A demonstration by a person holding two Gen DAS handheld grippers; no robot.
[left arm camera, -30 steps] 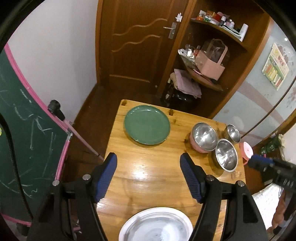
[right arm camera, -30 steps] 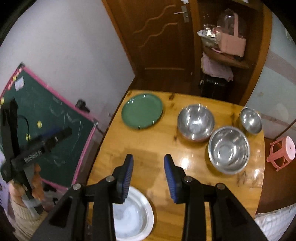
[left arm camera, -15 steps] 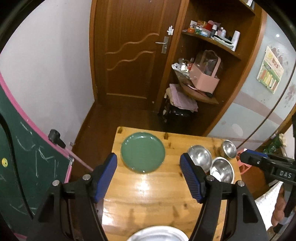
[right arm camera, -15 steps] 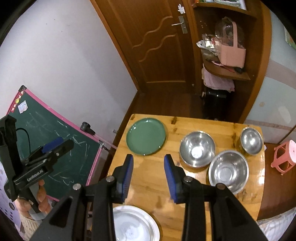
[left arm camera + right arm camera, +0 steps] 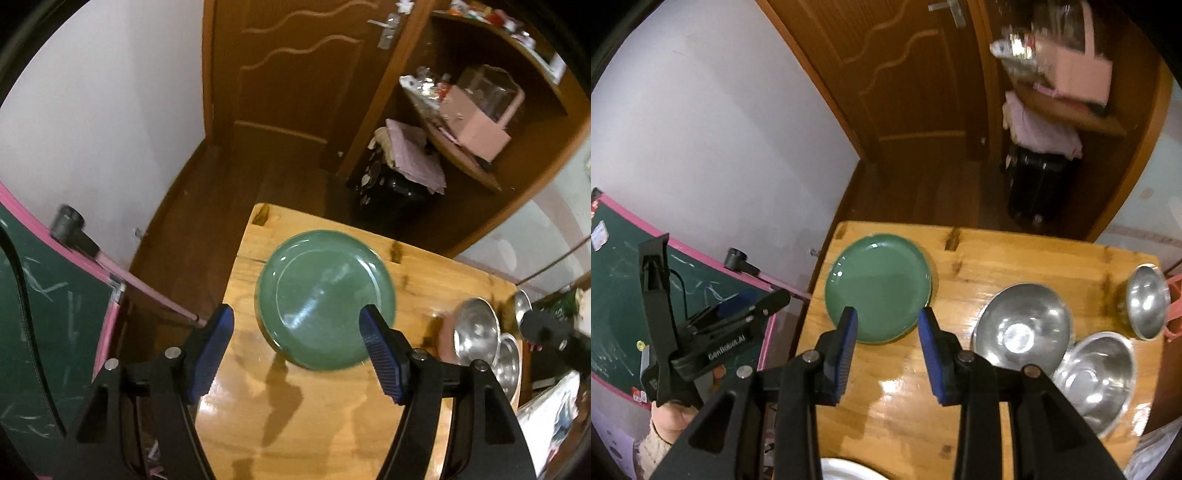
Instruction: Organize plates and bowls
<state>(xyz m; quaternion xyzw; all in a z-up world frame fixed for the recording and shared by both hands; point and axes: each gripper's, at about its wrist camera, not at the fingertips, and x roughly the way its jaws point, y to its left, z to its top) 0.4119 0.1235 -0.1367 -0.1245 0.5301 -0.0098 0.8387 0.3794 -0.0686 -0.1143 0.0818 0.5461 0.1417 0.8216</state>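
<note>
A green plate (image 5: pixel 325 291) lies at the far left of the wooden table (image 5: pixel 332 424). My left gripper (image 5: pixel 297 317) hovers over the plate's near edge, open and empty. In the right wrist view the green plate (image 5: pixel 879 284) sits just beyond my right gripper (image 5: pixel 886 321), whose jaws stand a little apart with nothing between them. Three steel bowls (image 5: pixel 1023 328) (image 5: pixel 1097 373) (image 5: pixel 1148 299) cluster at the table's right. The rim of a steel plate (image 5: pixel 846 470) shows at the bottom edge. A hand (image 5: pixel 668 417) holds the left gripper (image 5: pixel 738 314) off the table's left side.
A green chalkboard with a pink frame (image 5: pixel 624 295) stands close to the table's left side. Beyond the table are a brown door (image 5: pixel 295 74), a corner shelf (image 5: pixel 472 122) and a black case (image 5: pixel 1034 184). A pink stool (image 5: pixel 1174 306) is at the right.
Both grippers have moved forward and down toward the green plate, which now looks much larger. The steel plate has left the left wrist view. The jaws kept their widths.
</note>
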